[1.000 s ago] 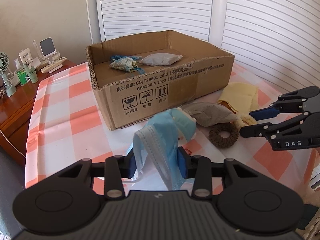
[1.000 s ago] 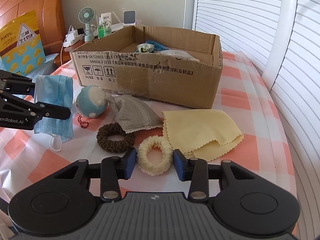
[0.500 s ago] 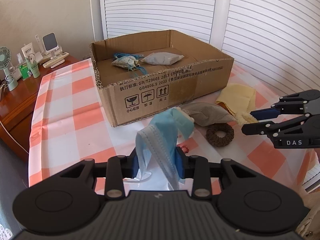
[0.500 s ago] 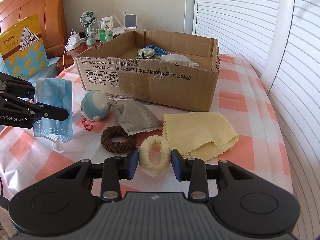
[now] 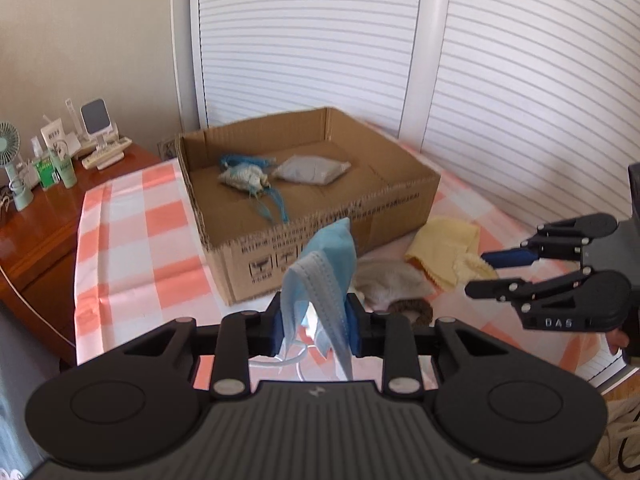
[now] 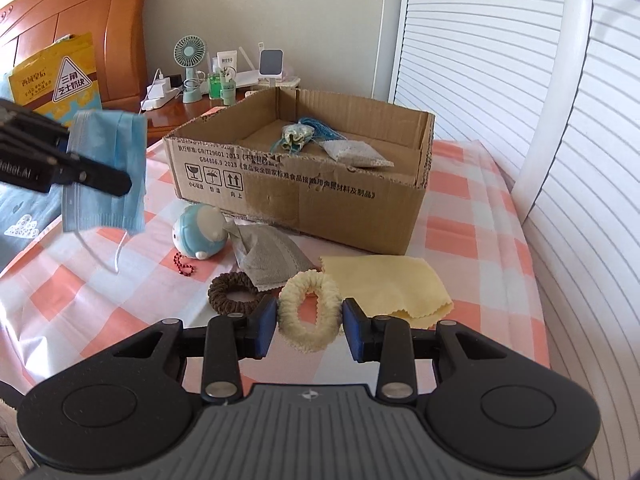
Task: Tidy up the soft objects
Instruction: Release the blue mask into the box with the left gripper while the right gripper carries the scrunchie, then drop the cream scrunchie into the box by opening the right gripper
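Note:
My left gripper (image 5: 316, 328) is shut on a blue face mask (image 5: 322, 276) and holds it in the air in front of the open cardboard box (image 5: 320, 240). In the right wrist view the mask (image 6: 106, 172) hangs well above the table, left of the box (image 6: 320, 200). My right gripper (image 6: 309, 326) is closed around a cream scrunchie (image 6: 308, 312) and lifts it slightly. On the checked cloth lie a brown scrunchie (image 6: 232, 292), a grey pouch (image 6: 272, 256), a blue plush toy (image 6: 200, 232) and a yellow cloth (image 6: 384, 284). The box holds a small drawstring bag (image 6: 296, 138) and a grey sachet (image 6: 356, 154).
A wooden side table (image 5: 36, 216) at the left carries a small fan (image 6: 190, 68), bottles and a phone stand. A wooden headboard (image 6: 80, 12) and a yellow snack bag (image 6: 52, 76) stand at the far left. White louvred shutters (image 6: 500, 80) run along the right and back.
My left gripper has risen with the mask and moved toward the box. My right gripper has closed on the cream scrunchie and risen a little.

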